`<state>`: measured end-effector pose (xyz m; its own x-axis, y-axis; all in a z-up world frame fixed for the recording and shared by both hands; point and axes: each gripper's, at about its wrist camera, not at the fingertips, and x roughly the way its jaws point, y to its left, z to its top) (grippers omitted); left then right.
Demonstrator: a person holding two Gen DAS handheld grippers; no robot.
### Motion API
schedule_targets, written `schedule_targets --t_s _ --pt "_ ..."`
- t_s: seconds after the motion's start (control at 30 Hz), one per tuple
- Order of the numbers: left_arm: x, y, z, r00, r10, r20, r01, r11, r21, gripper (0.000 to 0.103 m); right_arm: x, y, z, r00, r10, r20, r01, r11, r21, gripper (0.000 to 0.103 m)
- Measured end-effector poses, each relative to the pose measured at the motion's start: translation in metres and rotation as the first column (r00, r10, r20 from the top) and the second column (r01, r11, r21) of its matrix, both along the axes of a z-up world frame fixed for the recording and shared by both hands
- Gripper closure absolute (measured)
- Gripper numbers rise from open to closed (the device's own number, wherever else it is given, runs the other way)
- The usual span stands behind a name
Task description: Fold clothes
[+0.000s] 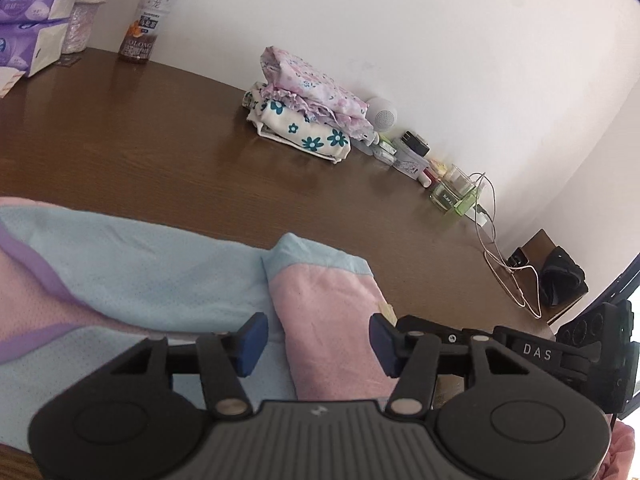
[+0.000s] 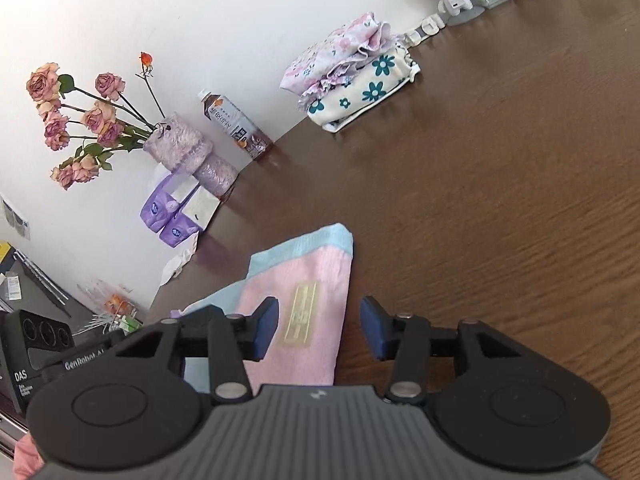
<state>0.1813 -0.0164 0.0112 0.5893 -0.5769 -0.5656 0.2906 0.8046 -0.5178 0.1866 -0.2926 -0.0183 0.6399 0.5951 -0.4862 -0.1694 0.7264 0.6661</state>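
A pink and light-blue garment with purple trim lies on the brown table, one pink sleeve with a blue cuff folded over it. My left gripper hovers open just above that sleeve, nothing between its blue pads. In the right wrist view the same sleeve shows a gold label, and my right gripper stands open over its edge. A stack of folded floral clothes rests by the wall.
A tea bottle, tissue packs and a vase of dried roses line the wall. A small white speaker, boxes, a glass jar and a charging cable crowd the far right of the table.
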Motion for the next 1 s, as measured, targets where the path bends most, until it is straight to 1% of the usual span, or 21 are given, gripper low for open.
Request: schedule_targets --t_s 0.07,0.23,0.37,0.6,0.63,0.67,0.77,0.83,1.0 --pt "-0.001 0.001 -0.003 1.0 0.003 -0.007 -0.003 1.0 -0.005 0.049 -0.002 0.0 -0.002 1.0 -0.003 -0.008 0.003 1.0 0.001 0.057" --pt "-0.001 0.005 -0.002 1.0 0.002 -0.005 -0.002 1.0 -0.021 0.049 -0.004 -0.002 -0.007 1.0 -0.002 -0.009 0.003 0.999 0.041 0.058" --pt "-0.002 0.007 -0.002 1.0 -0.002 -0.005 0.002 1.0 -0.031 0.049 -0.005 0.001 -0.009 1.0 -0.001 -0.014 0.002 0.999 0.053 0.065" --pt "-0.001 0.01 -0.003 1.0 -0.007 -0.013 0.006 0.999 -0.049 0.049 -0.005 0.006 -0.01 1.0 -0.004 -0.02 0.005 0.999 0.054 0.066" --pt "-0.001 0.01 -0.002 1.0 -0.008 -0.012 0.007 0.999 -0.052 0.049 -0.005 0.007 -0.01 1.0 -0.004 -0.021 0.005 0.998 0.055 0.067" --pt "-0.002 0.011 -0.002 1.0 -0.008 -0.012 0.007 0.998 -0.055 0.049 -0.005 0.007 -0.01 1.0 -0.005 -0.022 0.006 0.998 0.055 0.071" --pt "-0.003 0.016 0.0 1.0 -0.005 -0.012 0.004 0.998 -0.062 0.048 -0.005 0.01 -0.011 1.0 -0.006 -0.024 0.007 0.998 0.056 0.072" --pt "-0.003 0.019 0.001 1.0 -0.017 -0.01 0.016 0.999 -0.044 0.048 -0.005 0.012 -0.009 1.0 -0.01 -0.023 0.011 0.999 0.035 0.073" --pt "-0.003 0.026 0.005 0.999 -0.046 -0.004 0.046 0.999 0.002 0.047 -0.007 0.021 0.002 1.0 -0.014 -0.011 0.013 0.999 -0.038 0.082"
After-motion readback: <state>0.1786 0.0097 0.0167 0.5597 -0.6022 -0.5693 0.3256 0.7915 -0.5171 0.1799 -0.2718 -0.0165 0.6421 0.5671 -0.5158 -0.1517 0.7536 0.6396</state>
